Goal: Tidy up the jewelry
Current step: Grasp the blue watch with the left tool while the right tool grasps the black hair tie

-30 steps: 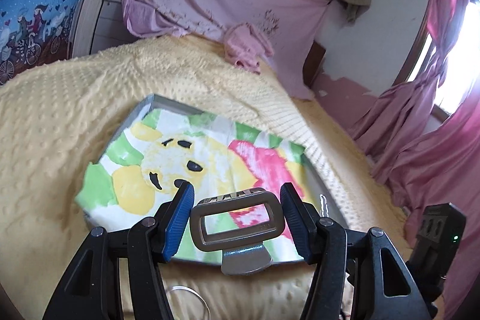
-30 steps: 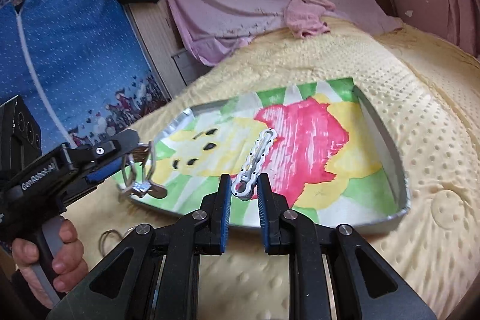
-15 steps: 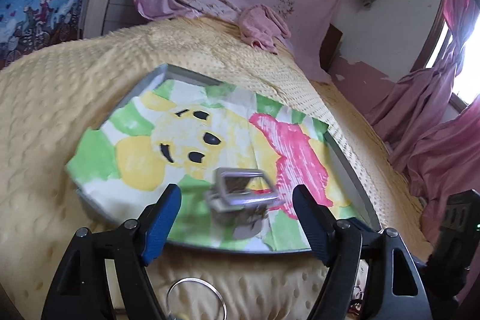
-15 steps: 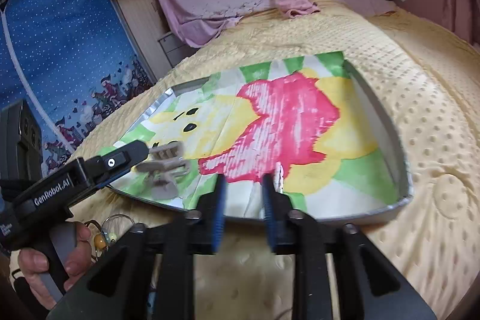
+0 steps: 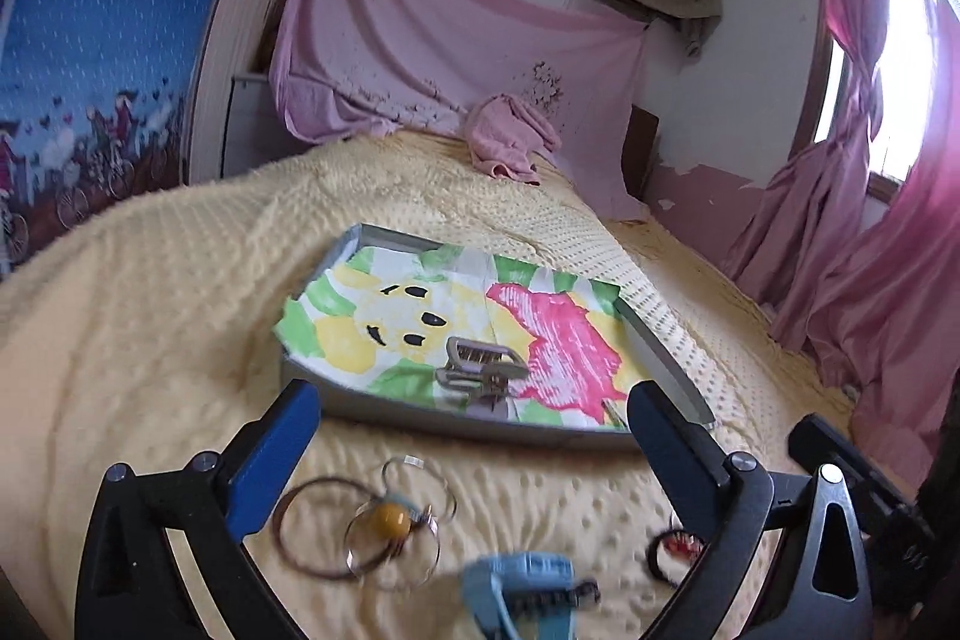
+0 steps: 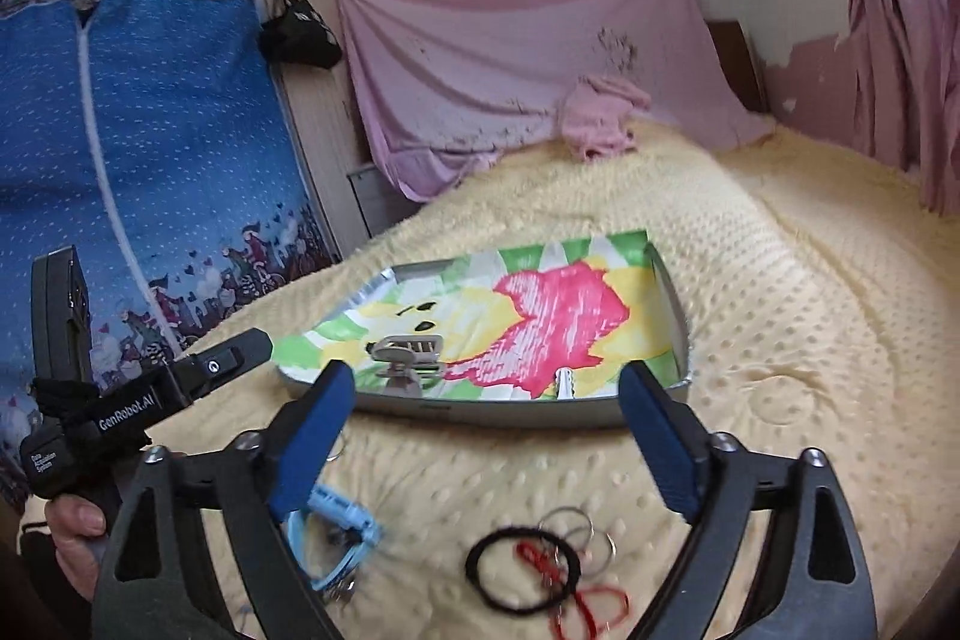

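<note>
Both grippers hang over the near part of a bed (image 5: 150,316) covered with a yellow bumpy blanket. The left gripper (image 5: 465,415) has its jaws wide, with nothing between the blue pads; they have just been opening. The right gripper (image 6: 486,400) also stands wide and empty, its jaws having just opened too.

In the middle of each frame lies a grey tray (image 5: 384,409) lined with a painted sheet in green, yellow and pink. A grey hair clip (image 5: 480,370) rests on the sheet near the tray's front edge, at the centre of the left view. A small silver chain (image 6: 564,379) lies on the sheet close to the front rim, right of the clip in the right view.

On the blanket in front of the tray, low in the frames, lie loose pieces: thin hoops with an amber bead (image 5: 390,520), a blue clip (image 5: 522,586), a black hair tie (image 6: 522,568) and a red cord (image 6: 591,604), partly blurred.

At the left edge of the right view a hand (image 6: 75,538) holds the left gripper's handle.
</note>
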